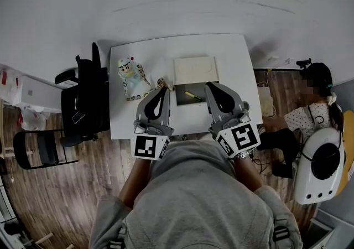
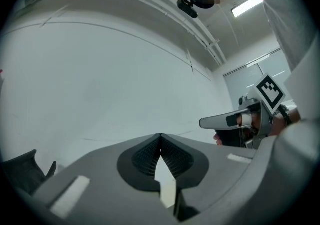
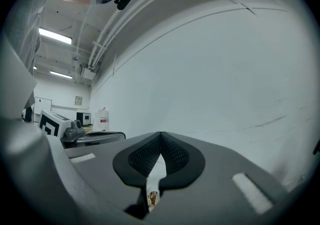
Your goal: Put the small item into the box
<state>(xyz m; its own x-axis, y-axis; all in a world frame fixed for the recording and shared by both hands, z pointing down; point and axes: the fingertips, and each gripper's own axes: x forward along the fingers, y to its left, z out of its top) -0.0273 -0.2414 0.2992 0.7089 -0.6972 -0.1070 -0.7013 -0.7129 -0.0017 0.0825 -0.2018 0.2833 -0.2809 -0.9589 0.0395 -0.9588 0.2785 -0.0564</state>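
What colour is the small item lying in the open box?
Yellow; the small item shows best in the head view.

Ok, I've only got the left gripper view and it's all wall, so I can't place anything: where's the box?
Observer: The box sits open on the white table, between the left claw and the right claw.
Operator: Anything inside it?
Observer: A thin yellow item lies on its dark floor.
Operator: Is the right claw carrying something?
Observer: No, its own view shows it shut, tips together, nothing gripped.
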